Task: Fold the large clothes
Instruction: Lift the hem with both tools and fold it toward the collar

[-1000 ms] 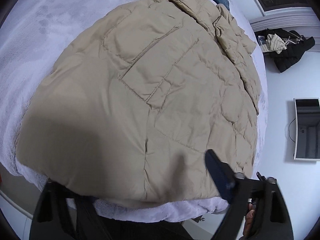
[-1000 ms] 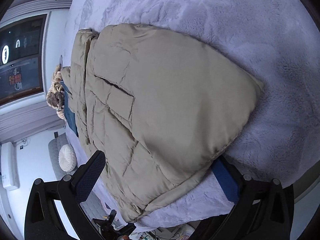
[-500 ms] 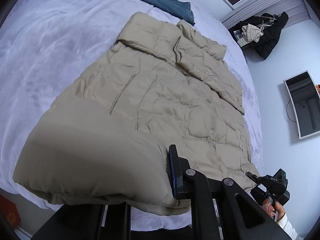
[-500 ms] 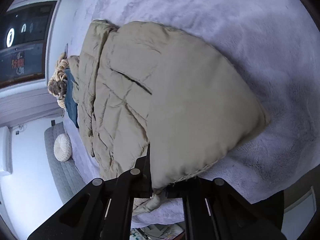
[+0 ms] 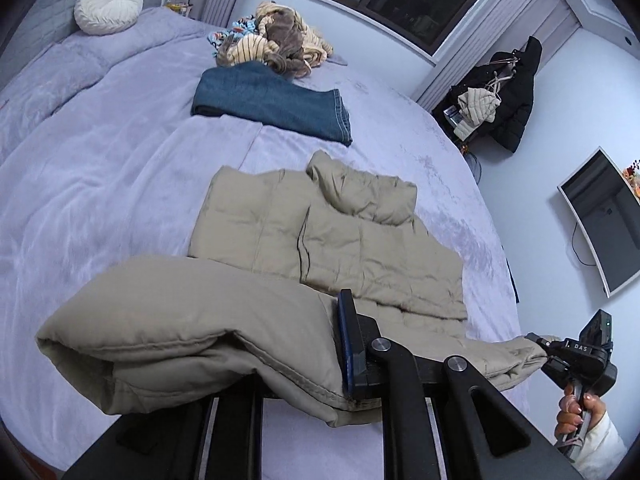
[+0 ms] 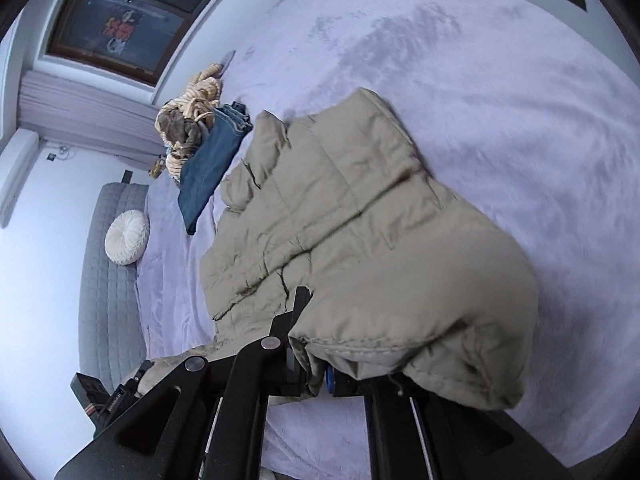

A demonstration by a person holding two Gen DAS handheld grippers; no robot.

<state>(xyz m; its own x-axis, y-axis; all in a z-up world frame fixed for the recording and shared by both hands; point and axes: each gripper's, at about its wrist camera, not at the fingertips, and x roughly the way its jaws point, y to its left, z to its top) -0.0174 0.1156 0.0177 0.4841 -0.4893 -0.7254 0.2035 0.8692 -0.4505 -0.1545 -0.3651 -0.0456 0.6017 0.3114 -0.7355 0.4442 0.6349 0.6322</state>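
Lilac bedspread (image 5: pixel 120 184) carrying a beige quilted jacket (image 5: pixel 360 240), hem end raised. Left gripper (image 5: pixel 344 344) and right gripper (image 6: pixel 312 376), spread a second ago, now pinch its hem.

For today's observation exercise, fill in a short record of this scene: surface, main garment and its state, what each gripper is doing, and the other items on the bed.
surface: bed with lilac plush cover
main garment: beige puffer jacket, near hem raised off the bed, collar end lying flat
left gripper: shut on the hem
right gripper: shut on the hem's other corner
other items: folded jeans; heap of striped and brown clothes; round white cushion
off the bed: black coat hanging by the wall
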